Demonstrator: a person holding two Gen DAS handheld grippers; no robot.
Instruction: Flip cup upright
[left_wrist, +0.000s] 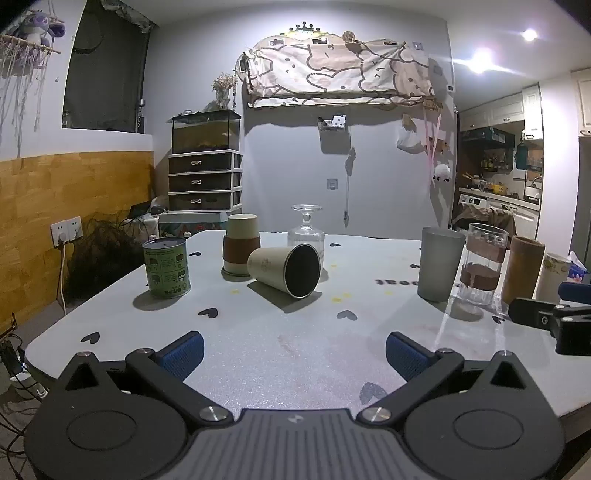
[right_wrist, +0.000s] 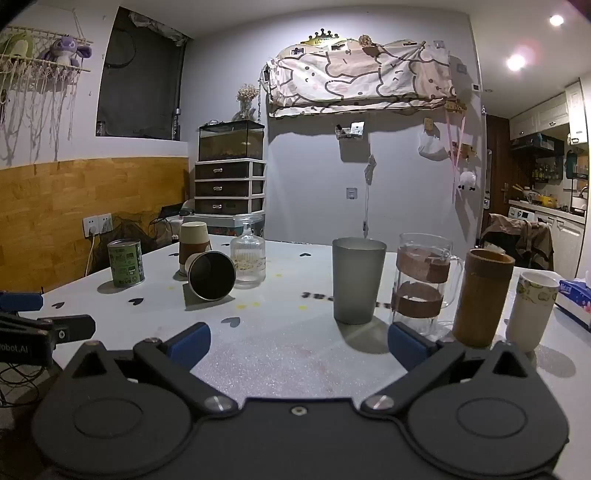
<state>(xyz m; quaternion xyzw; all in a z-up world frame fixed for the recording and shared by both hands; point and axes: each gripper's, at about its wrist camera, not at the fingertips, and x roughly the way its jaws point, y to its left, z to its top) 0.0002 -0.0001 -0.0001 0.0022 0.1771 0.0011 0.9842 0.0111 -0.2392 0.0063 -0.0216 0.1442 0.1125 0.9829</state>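
Observation:
A cream cup with a dark inside lies on its side on the white table, mouth toward me; it also shows in the right wrist view. Behind it, a cream cup with a brown sleeve stands upside down, and a clear stemmed glass is also inverted. My left gripper is open and empty, well short of the lying cup. My right gripper is open and empty, near the table's front, to the right of the lying cup.
A green can stands at the left. A grey tumbler, a clear mug with brown bands, a bamboo cup and a white patterned cup stand upright at the right. A tissue box is at far right.

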